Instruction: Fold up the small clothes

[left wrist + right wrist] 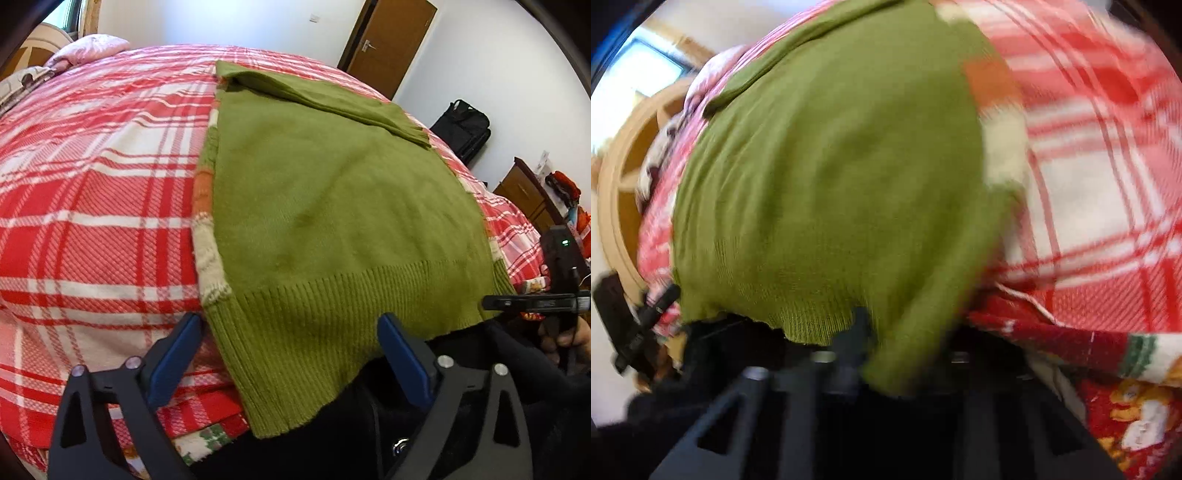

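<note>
The green sweater lies flat on the bed's red and white plaid blanket, back side up, with 1 sleeve folded across its upper part. Its ribbed hem hangs over the near edge of the bed. Along both side edges an orange and cream knitted strip peeks out from under the green.

The left tongs stand open, their 2 blue pads on either side of the hem's left corner; I cannot tell whether the pads touch the knit.

The left wrist view alone shows the room: a brown door, a black bag, a wooden cabinet, a pink pillow, and the right tongs' black body held in a hand at the hem's right corner.

The right wrist view is blurred. It alone shows the hem up close, draping over the right tongs, whose fingers sit close together with knit seemingly pinched between them. It also shows a wooden headboard and a printed red cloth under the blanket.
</note>
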